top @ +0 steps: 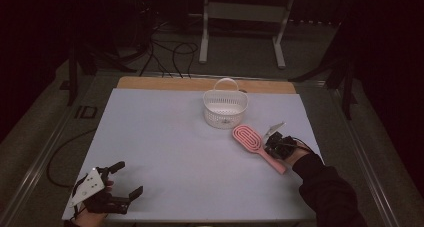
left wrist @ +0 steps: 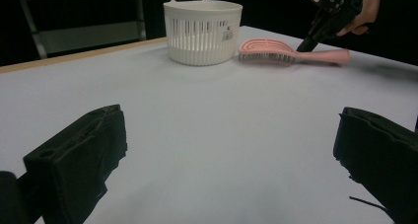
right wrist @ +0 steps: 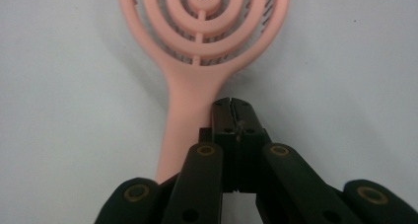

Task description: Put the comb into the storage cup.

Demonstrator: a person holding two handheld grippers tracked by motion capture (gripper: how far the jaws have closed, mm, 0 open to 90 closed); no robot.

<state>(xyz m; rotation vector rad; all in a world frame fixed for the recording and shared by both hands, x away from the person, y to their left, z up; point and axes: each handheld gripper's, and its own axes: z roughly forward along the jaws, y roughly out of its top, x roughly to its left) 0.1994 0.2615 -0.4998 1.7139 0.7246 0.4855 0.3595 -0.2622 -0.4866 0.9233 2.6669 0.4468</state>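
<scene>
While the pink plastic hairbrush with looped open-work head [top: 255, 145] lies flat on the pale grey desk [top: 175, 152], bristles down, its head sits just beside the white slotted plastic basket with handle [top: 225, 107] and its handle points toward the person's side. Likely staged next to the basket for dropping in. Right tool [right wrist: 231, 105] sits over the handle just below the neck, jaws pressed together with nothing between them; whether the tips touch the handle I cannot tell. Looks like a nudge or pre-grasp rather than a hold. Brush details: concentric pink ribs, dark bristles showing through the gaps, smooth tapered handle. Left tool [top: 126, 179] rests at the near left desk corner, jaws spread wide, empty, well apart from brush and basket, probably parked.
</scene>
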